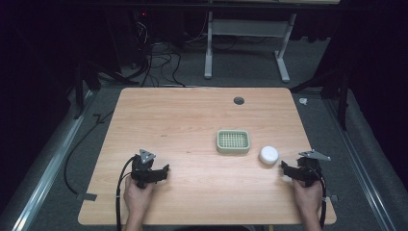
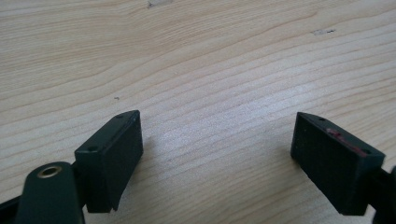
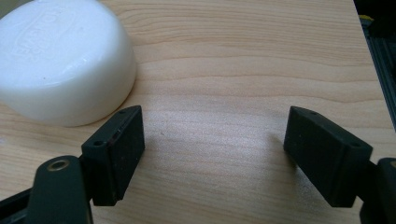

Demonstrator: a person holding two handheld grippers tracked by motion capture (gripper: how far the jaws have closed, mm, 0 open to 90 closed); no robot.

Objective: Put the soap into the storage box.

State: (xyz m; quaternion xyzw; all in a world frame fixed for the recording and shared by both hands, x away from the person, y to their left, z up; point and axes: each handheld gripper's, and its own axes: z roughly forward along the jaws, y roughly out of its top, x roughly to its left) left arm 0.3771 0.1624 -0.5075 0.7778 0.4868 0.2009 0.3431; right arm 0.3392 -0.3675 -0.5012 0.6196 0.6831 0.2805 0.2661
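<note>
A round white bar of soap (image 1: 268, 155) lies on the wooden table (image 1: 183, 120), just right of a pale green slatted soap dish (image 1: 233, 141). My right gripper (image 1: 285, 169) rests low near the table's right front, open, a short way right of the soap. In the right gripper view the soap (image 3: 60, 60) sits just beyond and left of the left finger (image 3: 116, 154), with bare wood between the jaws. My left gripper (image 1: 163, 172) is open at the front left, with bare wood between its fingers (image 2: 114, 156).
A small dark cable hole (image 1: 238, 100) sits near the table's far edge. The table's right edge (image 3: 369, 60) lies close beside my right gripper. Cables (image 1: 154, 62) and a white desk frame (image 1: 245, 43) stand on the floor beyond the table.
</note>
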